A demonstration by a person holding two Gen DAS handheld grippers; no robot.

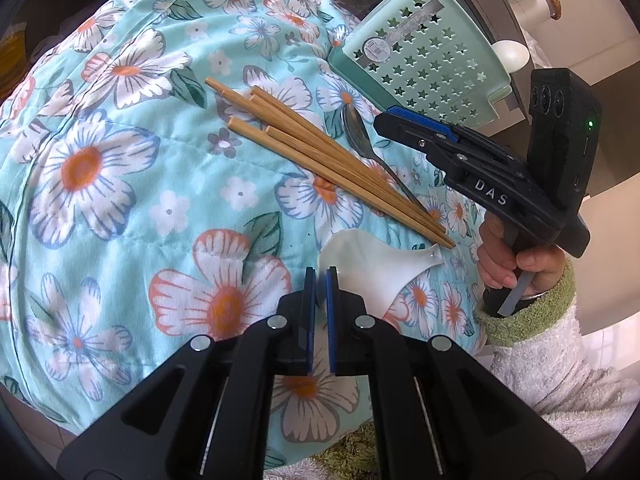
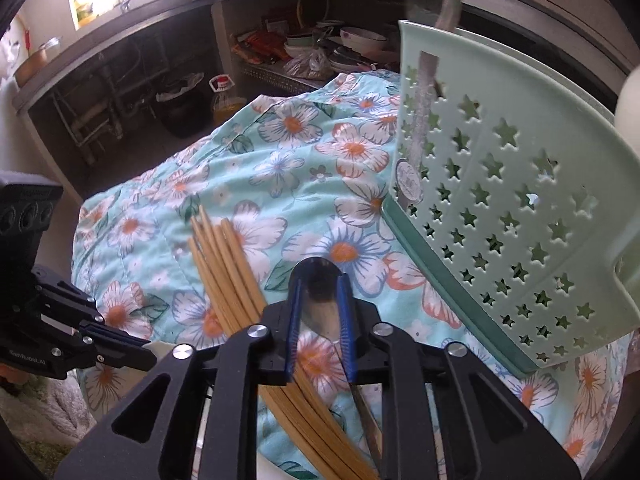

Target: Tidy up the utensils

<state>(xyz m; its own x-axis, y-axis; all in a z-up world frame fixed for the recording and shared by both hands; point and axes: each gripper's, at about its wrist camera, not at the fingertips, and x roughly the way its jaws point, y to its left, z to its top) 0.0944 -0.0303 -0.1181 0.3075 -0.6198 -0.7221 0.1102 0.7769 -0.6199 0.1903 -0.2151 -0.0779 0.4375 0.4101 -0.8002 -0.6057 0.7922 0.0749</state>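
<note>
On the quilt [image 1: 120, 200], chopsticks [image 1: 320, 160] lie left of the metal spoon [image 1: 362, 140], holder [image 1: 424, 64] behind.

The pale blue cloth with printed orange-and-white flowers [image 1: 120, 184] looks soft, matt and quilted, with stitched seams. At the centre of the left wrist frame, the tan wooden chopsticks [image 1: 320, 152] show fine grain and a dull finish. Just right of them, the grey metal spoon [image 1: 356, 128] is glossy. In the upper right, the mint-green plastic basket with star-shaped holes [image 1: 432, 64] is smooth and faintly shiny. At lower centre, the white plastic spoon [image 1: 368, 268] looks smooth and satiny.
</note>
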